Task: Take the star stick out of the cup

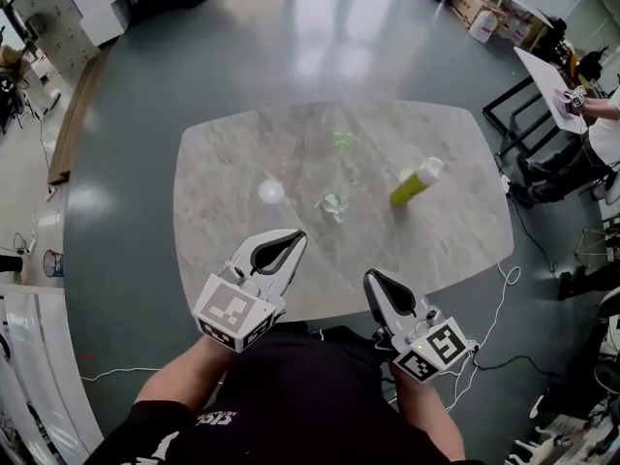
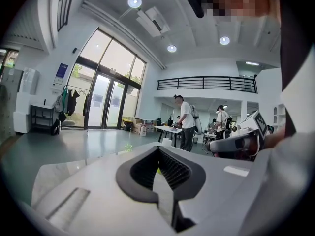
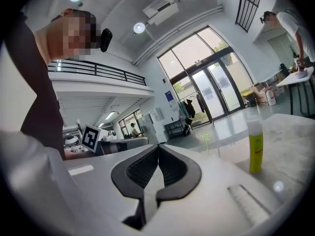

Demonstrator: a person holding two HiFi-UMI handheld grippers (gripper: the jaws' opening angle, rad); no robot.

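A clear cup (image 1: 332,202) stands near the middle of the marble table (image 1: 232,153). A thin green star stick (image 1: 340,153) rises out of the cup, its star at the top; the star (image 3: 206,136) also shows faintly in the right gripper view. My left gripper (image 1: 294,236) hovers over the table's near edge, shut and empty, left of the cup. Close to me, my right gripper (image 1: 371,278) is also shut and empty. Both are well short of the cup.
A yellow-green bottle with a white cap (image 1: 416,183) stands right of the cup, and shows as a bottle (image 3: 255,147) in the right gripper view. People stand at tables (image 2: 170,130) far off. A second table (image 1: 552,85) is at the right.
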